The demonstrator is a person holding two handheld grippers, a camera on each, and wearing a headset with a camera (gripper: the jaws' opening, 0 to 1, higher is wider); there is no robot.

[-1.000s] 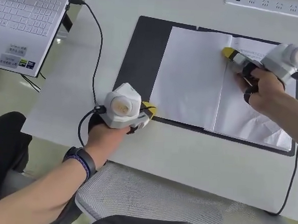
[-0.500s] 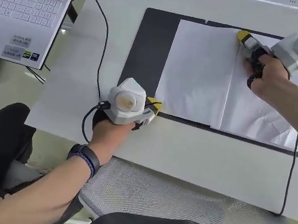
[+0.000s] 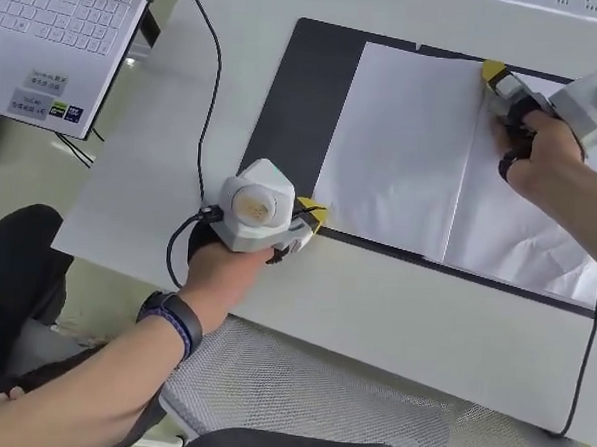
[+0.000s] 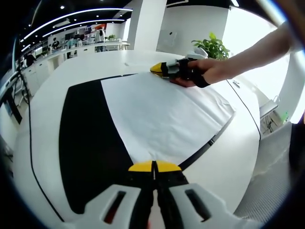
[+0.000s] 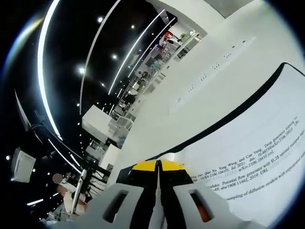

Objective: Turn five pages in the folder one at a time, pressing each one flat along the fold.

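The black folder (image 3: 295,103) lies open on the white table, with a blank white page (image 3: 403,139) turned over onto its left half. My left gripper (image 3: 309,217) is shut and rests at the folder's near left edge, its yellow tips at the page's lower corner (image 4: 153,166). My right gripper (image 3: 492,72) is shut, its tip down on the fold near the top of the page. The right gripper view has its yellow tips (image 5: 158,165) over a printed page (image 5: 252,157). From the left gripper view, the right gripper (image 4: 164,69) sits at the page's far edge.
A white laptop (image 3: 58,31) sits at the table's left, with a black cable (image 3: 209,109) trailing past the folder. A power strip (image 3: 560,5) lies at the far edge. A grey mesh chair (image 3: 300,394) is below the table's front edge.
My right gripper has slid away along the fold toward the top of the page. The left gripper has stayed at the folder's near edge; the camera shifted a little.
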